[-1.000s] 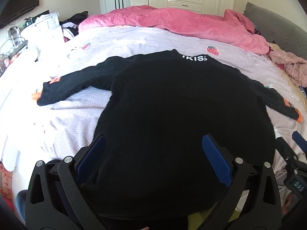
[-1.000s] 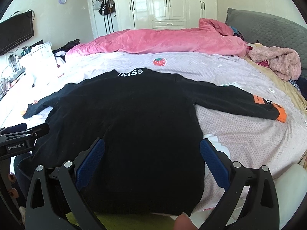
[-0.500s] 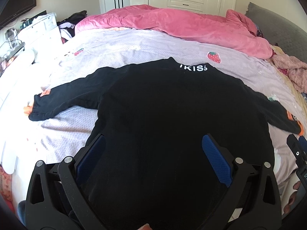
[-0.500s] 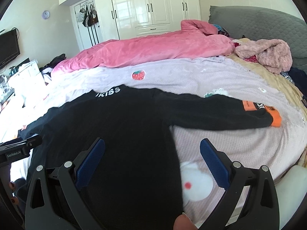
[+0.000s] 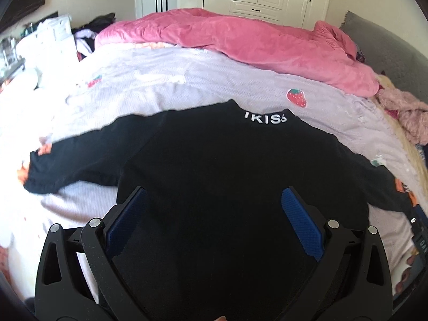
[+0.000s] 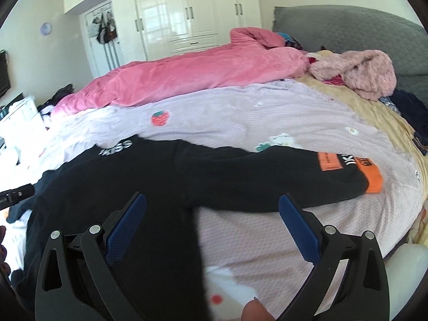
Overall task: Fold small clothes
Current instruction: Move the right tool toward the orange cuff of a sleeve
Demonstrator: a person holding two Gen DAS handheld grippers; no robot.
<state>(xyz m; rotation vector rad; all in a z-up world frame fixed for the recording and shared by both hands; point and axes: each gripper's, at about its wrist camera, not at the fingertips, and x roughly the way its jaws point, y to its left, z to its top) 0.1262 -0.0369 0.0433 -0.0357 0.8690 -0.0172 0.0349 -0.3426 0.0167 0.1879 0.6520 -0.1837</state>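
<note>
Beyond sweater (image 5: 227, 165): pink duvet (image 5: 240, 42)

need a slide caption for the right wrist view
Open right gripper above a black long-sleeved top spread flat on a lilac strawberry-print bedsheet, its orange-cuffed sleeve stretched out.

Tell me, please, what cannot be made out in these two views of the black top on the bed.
- Black long-sleeved top: its hem, in both views, hidden by the tongs' frames.
- Left sleeve's cuff: left view, washed out by sunlight.
- Orange sleeve patch: right view, small print unreadable.
</note>
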